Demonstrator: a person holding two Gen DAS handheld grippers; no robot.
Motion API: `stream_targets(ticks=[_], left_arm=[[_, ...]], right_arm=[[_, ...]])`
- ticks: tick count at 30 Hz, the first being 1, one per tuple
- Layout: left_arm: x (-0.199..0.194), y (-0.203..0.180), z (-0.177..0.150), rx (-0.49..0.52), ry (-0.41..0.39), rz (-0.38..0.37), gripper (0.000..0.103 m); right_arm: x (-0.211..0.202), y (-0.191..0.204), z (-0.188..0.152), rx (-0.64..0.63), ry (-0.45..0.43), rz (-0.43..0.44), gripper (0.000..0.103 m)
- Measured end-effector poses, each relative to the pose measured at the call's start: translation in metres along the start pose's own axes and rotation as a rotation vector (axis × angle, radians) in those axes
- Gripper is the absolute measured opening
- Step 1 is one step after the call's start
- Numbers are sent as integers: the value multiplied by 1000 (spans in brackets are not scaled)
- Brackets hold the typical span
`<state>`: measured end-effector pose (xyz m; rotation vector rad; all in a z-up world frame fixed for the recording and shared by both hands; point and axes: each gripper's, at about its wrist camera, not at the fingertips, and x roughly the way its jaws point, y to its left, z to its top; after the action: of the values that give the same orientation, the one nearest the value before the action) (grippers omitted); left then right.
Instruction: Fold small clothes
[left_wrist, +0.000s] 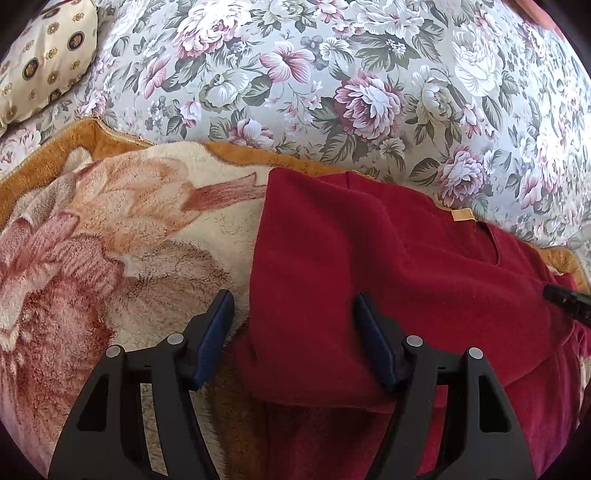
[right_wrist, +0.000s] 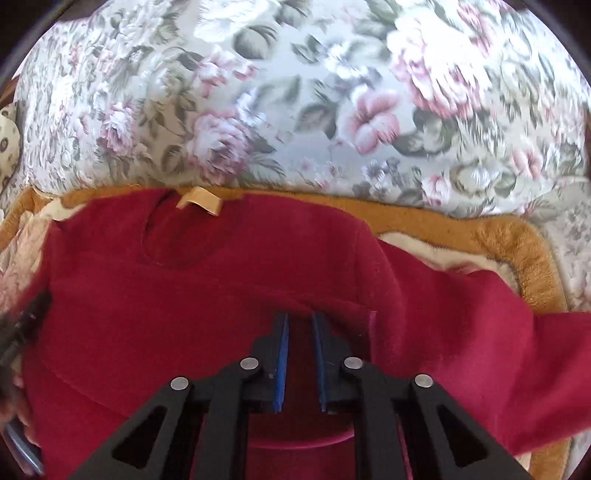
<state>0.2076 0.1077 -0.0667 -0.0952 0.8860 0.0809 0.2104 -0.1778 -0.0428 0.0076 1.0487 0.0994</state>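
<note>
The lower part of the red sweater (left_wrist: 369, 258) is cut off by the bottom edge of the left wrist view, and part is hidden behind the left gripper (left_wrist: 293, 306). In the right wrist view, the floral sofa cover (right_wrist: 295, 92) is blurred. The writing on the beige neck label (right_wrist: 201, 201) is too small to be read. Whether cloth is pinched by the right gripper (right_wrist: 299, 319) cannot be told.

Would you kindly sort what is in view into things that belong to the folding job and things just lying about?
Belongs to the job:
red top
left gripper, jaws apart
right gripper, jaws nearly together

Just lying about:
plush blanket
floral cover
patterned cushion
</note>
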Motion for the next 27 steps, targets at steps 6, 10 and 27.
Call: stream_targets(ticks=[6,10,27], left_arm=[[1,0,-1,7,-2,9,69],[2,0,-2,8,-4,9,69],[1,0,0,1,-1,1,69]], right_arm=[[4,-26,-7,105,8,-24,14],[-33,2,-26,-19,-76,59,17],[-197,-257,-138,545,-434,-319,27]])
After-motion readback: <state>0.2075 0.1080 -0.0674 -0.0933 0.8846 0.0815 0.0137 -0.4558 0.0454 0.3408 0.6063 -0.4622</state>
